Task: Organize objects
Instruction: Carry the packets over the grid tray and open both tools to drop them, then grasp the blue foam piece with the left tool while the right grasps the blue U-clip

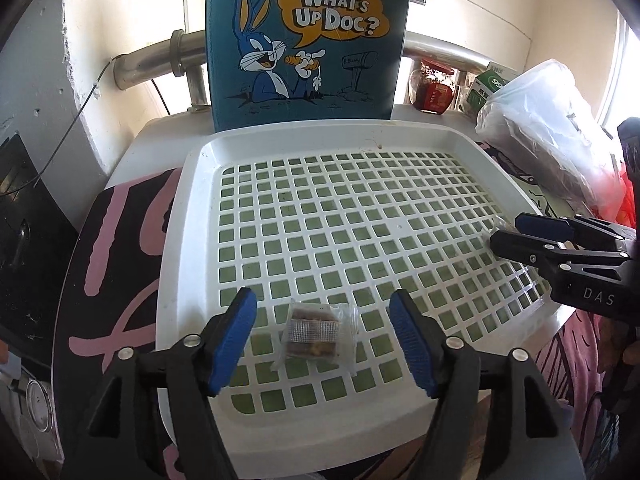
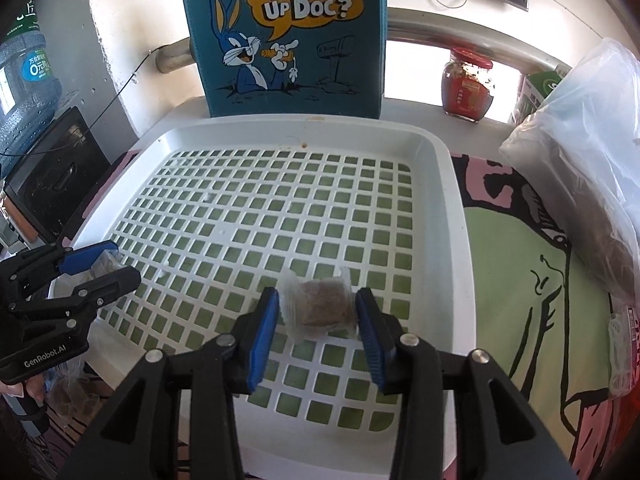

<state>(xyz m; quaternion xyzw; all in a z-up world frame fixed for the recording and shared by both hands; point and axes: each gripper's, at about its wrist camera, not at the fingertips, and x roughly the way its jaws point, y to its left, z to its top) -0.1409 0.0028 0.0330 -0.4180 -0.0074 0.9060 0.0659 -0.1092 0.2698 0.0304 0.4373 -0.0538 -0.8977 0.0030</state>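
Observation:
A white slotted tray (image 1: 200, 184) (image 2: 456, 216) lies on the table. In the left wrist view a clear-wrapped brown snack (image 1: 316, 334) lies on the tray floor between the open fingers of my left gripper (image 1: 324, 316), which does not touch it. In the right wrist view my right gripper (image 2: 318, 314) is shut on a second wrapped brown snack (image 2: 326, 306) over the tray's near part. The right gripper also shows in the left wrist view (image 1: 508, 232) at the tray's right edge. The left gripper shows in the right wrist view (image 2: 120, 264) at the tray's left edge.
A blue Bugs Bunny board (image 1: 308, 40) (image 2: 288, 36) stands behind the tray. A red-lidded jar (image 1: 434, 86) (image 2: 468, 84), a green carton (image 1: 488, 88) and a plastic bag (image 1: 552, 128) (image 2: 580, 168) sit at the back right. A water jug (image 2: 24, 92) stands at the left.

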